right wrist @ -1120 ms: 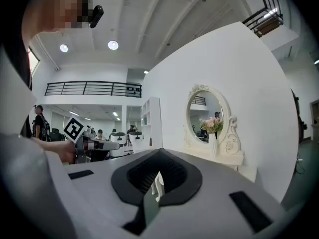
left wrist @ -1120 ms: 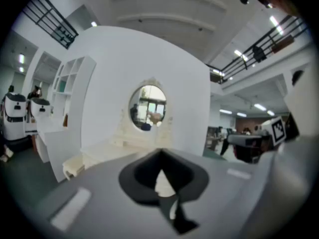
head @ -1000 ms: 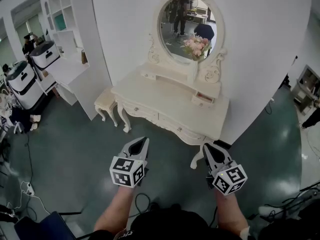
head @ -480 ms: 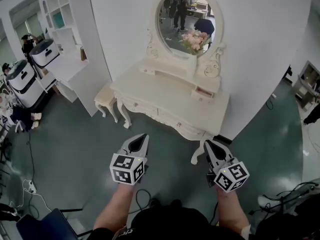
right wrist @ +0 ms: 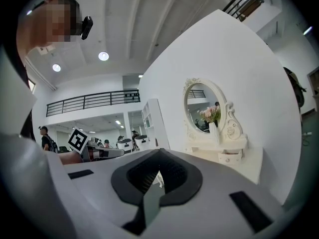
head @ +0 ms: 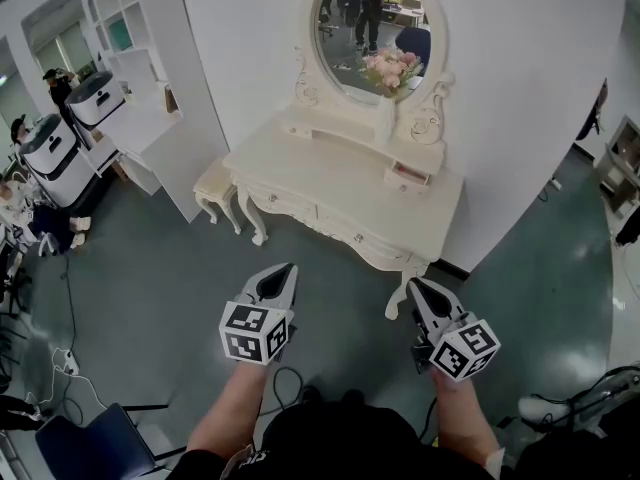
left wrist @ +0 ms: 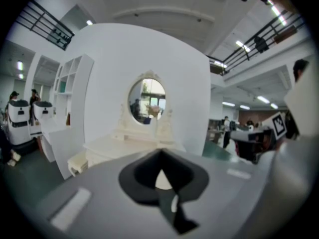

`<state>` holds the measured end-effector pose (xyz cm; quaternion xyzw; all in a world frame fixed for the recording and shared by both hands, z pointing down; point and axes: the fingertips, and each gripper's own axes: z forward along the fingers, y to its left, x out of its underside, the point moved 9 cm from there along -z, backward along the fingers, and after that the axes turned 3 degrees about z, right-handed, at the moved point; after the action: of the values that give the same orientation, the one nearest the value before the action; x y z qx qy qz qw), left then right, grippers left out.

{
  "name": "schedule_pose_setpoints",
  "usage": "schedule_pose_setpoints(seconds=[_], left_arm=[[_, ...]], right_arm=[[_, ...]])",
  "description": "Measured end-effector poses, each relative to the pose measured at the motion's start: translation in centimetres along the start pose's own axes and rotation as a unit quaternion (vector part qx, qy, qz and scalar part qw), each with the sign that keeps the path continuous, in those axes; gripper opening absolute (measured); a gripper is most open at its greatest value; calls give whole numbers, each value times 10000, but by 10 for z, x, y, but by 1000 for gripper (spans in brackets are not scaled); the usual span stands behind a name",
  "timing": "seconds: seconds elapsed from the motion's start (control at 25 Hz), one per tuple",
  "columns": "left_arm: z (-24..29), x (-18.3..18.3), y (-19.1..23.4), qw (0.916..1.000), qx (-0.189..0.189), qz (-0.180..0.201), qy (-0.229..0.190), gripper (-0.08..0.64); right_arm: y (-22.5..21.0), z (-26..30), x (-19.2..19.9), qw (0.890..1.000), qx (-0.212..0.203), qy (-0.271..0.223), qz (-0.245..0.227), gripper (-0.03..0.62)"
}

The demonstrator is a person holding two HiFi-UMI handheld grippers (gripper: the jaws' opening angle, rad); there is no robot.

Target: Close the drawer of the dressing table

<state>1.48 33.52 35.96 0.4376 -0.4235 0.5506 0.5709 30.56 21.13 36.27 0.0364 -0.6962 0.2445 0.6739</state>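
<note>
The cream dressing table [head: 330,193] with an oval mirror [head: 372,33] stands against the white wall ahead of me. On its top at the right, a small drawer [head: 408,176] is pulled out a little and shows a pinkish inside. My left gripper [head: 284,271] is shut and empty, in the air short of the table's front. My right gripper [head: 414,286] is also shut and empty, near the table's right front leg [head: 397,303]. The right gripper view shows the small drawer [right wrist: 230,157] under the mirror. The left gripper view shows the table [left wrist: 124,144] from the front.
A small cream stool [head: 213,200] stands at the table's left end. Farther left are a white shelf unit [head: 140,78], white machines [head: 55,158] and people. A blue chair [head: 85,453] and cables [head: 60,363] lie on the dark floor at bottom left.
Both grippers have drifted slightly toward the dressing table and stay shut; the right one has rolled a little. The small drawer stands as before.
</note>
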Motion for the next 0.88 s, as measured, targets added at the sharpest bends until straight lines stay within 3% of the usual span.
schedule_pose_setpoints(seconds=[0.44, 0.88], left_arm=[[-7, 5, -44, 10000, -70, 63, -5, 9], [27, 4, -24, 9999, 20, -23, -163, 9]], right_arm=[[-8, -24, 16, 9992, -325, 89, 234, -6], [-23, 5, 16, 9990, -237, 285, 250, -6]])
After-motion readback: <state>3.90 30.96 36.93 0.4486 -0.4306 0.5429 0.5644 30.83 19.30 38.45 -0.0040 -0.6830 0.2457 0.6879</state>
